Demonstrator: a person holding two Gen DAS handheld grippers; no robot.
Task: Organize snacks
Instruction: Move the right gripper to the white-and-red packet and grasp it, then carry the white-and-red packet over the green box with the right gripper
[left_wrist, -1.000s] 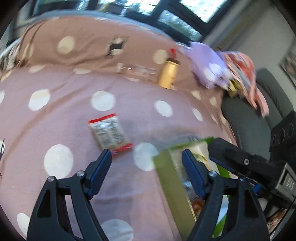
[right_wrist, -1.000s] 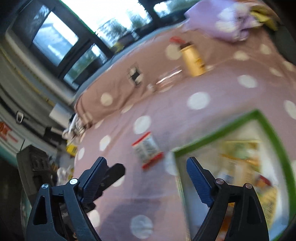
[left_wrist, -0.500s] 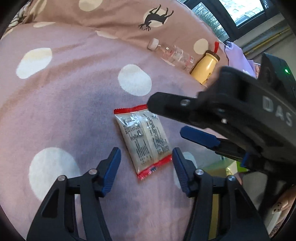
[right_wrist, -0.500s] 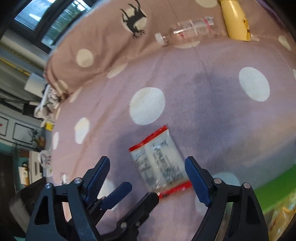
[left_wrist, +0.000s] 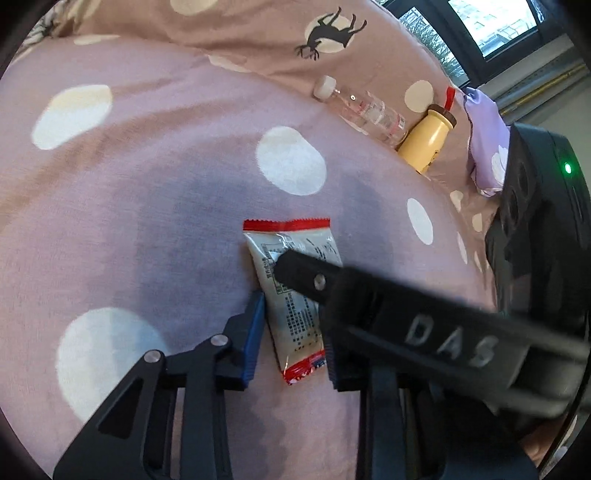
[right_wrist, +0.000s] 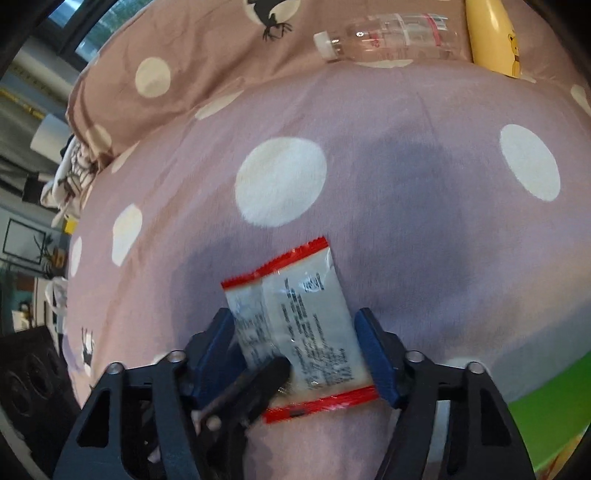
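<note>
In the left wrist view a mauve bedspread with cream polka dots (left_wrist: 155, 206) fills the frame. At centre lies a small clear snack packet with red crimped ends (left_wrist: 295, 295), flat on the cloth. The left gripper (left_wrist: 291, 332) has clenched on the packet's lower half, its blue pads (left_wrist: 253, 332) against both long edges. The black right gripper's finger crosses over the packet from the lower right. At upper right lie a clear plastic bottle with a white cap (left_wrist: 364, 109) and, just beside it, a yellow bottle with a brown lid (left_wrist: 428, 142).

In the right wrist view the right gripper (right_wrist: 301, 354) has just been closing; the packet (right_wrist: 303, 328) sits between its jaws, contact uncertain. A green box edge (right_wrist: 546, 398) shows at lower right.
</note>
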